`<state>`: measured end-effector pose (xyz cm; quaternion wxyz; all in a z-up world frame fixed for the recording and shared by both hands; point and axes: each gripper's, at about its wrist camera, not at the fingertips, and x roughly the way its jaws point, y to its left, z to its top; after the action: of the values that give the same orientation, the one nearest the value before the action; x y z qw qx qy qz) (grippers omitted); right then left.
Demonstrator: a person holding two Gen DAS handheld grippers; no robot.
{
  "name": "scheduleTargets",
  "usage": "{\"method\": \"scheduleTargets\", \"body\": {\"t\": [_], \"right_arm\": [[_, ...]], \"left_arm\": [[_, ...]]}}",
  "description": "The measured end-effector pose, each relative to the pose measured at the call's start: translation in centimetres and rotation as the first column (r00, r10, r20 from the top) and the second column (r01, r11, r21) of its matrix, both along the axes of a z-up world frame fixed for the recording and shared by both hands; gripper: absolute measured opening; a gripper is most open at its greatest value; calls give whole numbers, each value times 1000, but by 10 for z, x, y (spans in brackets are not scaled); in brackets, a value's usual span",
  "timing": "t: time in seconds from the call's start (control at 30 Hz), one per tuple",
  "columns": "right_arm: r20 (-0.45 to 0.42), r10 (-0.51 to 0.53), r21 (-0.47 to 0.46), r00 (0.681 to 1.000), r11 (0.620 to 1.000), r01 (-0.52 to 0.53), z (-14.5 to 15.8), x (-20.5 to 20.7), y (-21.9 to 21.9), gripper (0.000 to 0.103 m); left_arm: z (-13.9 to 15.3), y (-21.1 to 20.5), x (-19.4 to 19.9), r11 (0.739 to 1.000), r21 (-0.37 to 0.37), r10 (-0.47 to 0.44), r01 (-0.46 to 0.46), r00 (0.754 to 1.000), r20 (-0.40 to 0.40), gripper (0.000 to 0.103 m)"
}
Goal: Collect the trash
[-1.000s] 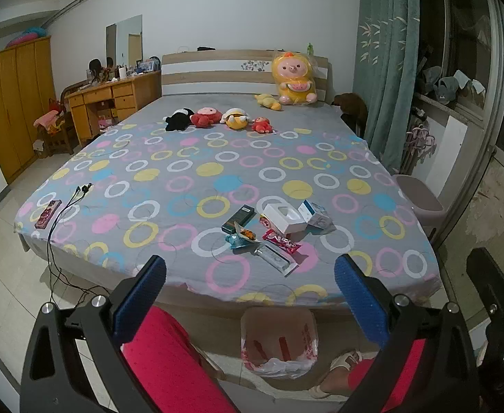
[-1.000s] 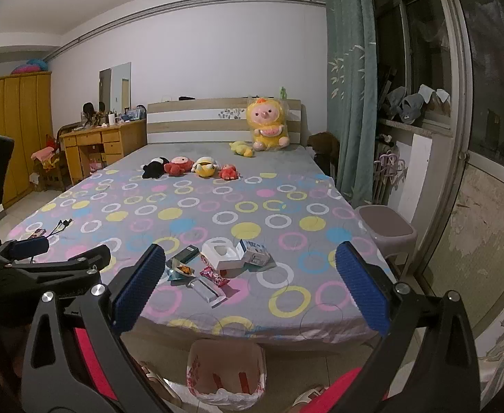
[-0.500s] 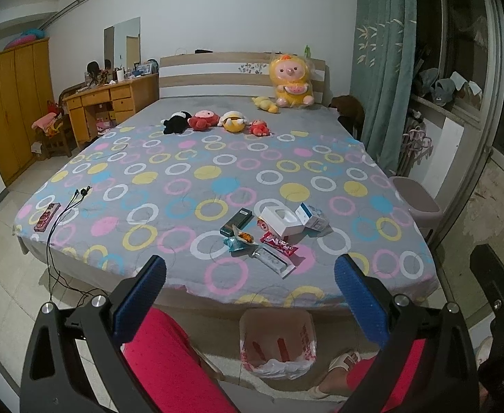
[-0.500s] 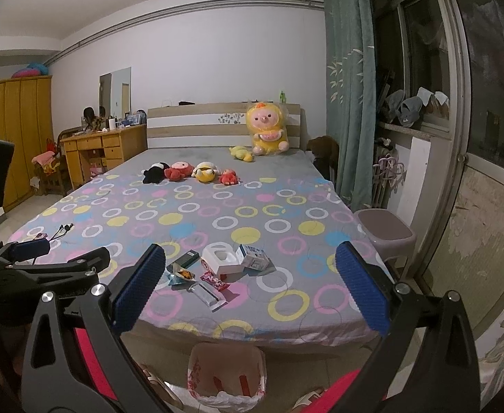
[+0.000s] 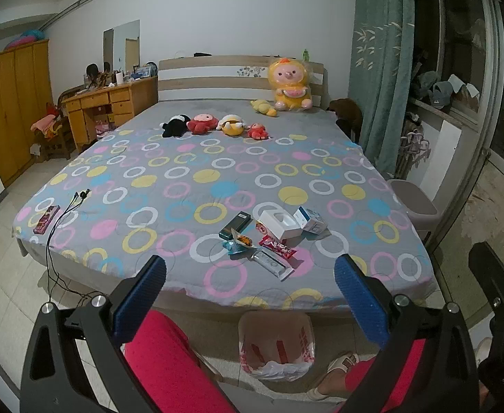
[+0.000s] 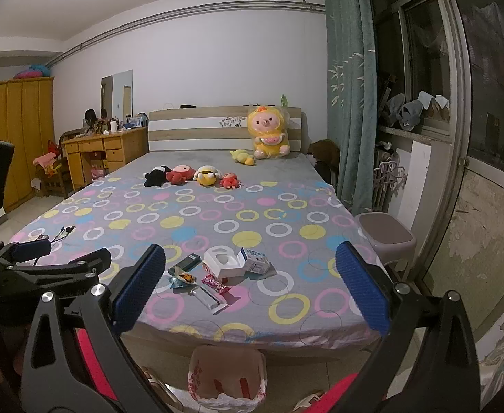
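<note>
I have both tools spread wide and holding nothing: the left tool (image 5: 250, 296) and right tool (image 6: 250, 289) hang over the foot of the bed (image 5: 183, 186). The trash sits clustered near that edge: a red wrapper (image 5: 277, 246) and a clear wrapper (image 5: 273, 265) with their long axes running toward the bed's right corner, a dark box (image 5: 235, 224), an open white box (image 5: 280, 223). Writing on the red wrapper is too small to read. A lined trash bin (image 5: 276, 344) stands on the floor below. Only the left view shows the phone (image 5: 46, 219) at the bed's left corner.
</note>
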<state>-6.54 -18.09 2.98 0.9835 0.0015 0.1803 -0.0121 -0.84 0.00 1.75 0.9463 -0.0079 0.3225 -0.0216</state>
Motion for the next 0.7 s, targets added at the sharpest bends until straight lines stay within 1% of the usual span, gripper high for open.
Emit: {"method": "scheduleTargets", "body": {"t": [0.7], "right_arm": [[3,1,0,1000,1000,-1,-2,-1,1,97]], "left_arm": [[5,-1,-2,1000,-5,-10,10,1000,1,96]]}}
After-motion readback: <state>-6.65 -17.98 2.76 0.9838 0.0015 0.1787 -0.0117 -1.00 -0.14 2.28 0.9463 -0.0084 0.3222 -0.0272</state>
